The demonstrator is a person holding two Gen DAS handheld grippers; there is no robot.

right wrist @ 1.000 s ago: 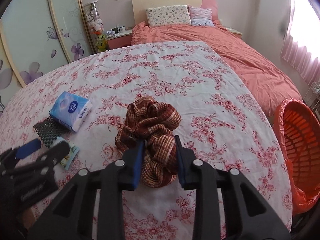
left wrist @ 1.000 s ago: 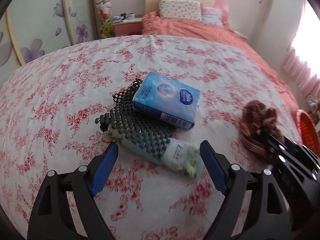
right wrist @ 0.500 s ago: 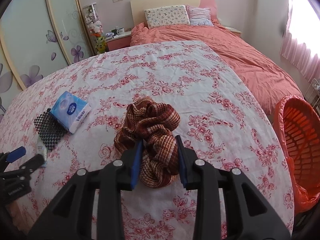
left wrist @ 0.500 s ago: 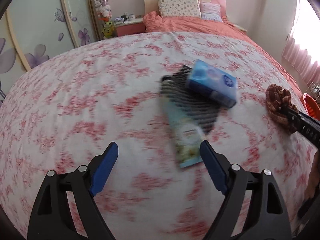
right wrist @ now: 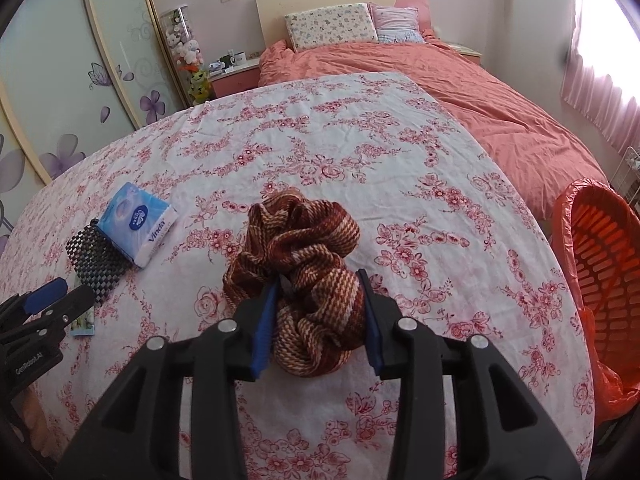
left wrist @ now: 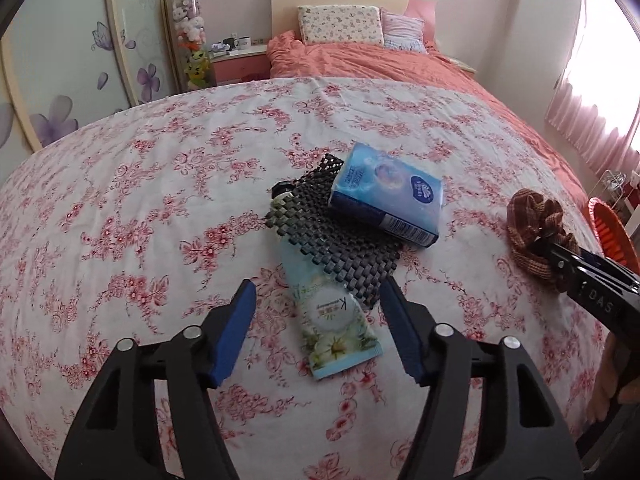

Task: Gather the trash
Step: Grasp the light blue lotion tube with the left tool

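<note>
My right gripper [right wrist: 318,312] is shut on a crumpled brown striped cloth [right wrist: 296,248] that rests on the floral tablecloth; it also shows in the left wrist view [left wrist: 534,232]. My left gripper [left wrist: 320,320] is open, its fingers either side of a pale green tube [left wrist: 334,320] lying on the table. The tube's far end is under a black woven mat [left wrist: 328,240]. A blue tissue pack [left wrist: 386,200] lies on the mat. The orange bin [right wrist: 600,264] with an orange liner stands beside the table at the right.
The round table has a red-flowered cloth [left wrist: 160,200]. Behind it is a bed with a salmon cover [right wrist: 460,92], a nightstand [left wrist: 236,64] and sliding wardrobe doors [left wrist: 60,60] at left. Pink curtains [left wrist: 592,92] hang at right.
My left gripper swung left, then came back and now straddles the tube lengthwise. My right gripper stayed shut on the cloth, almost unmoved.
</note>
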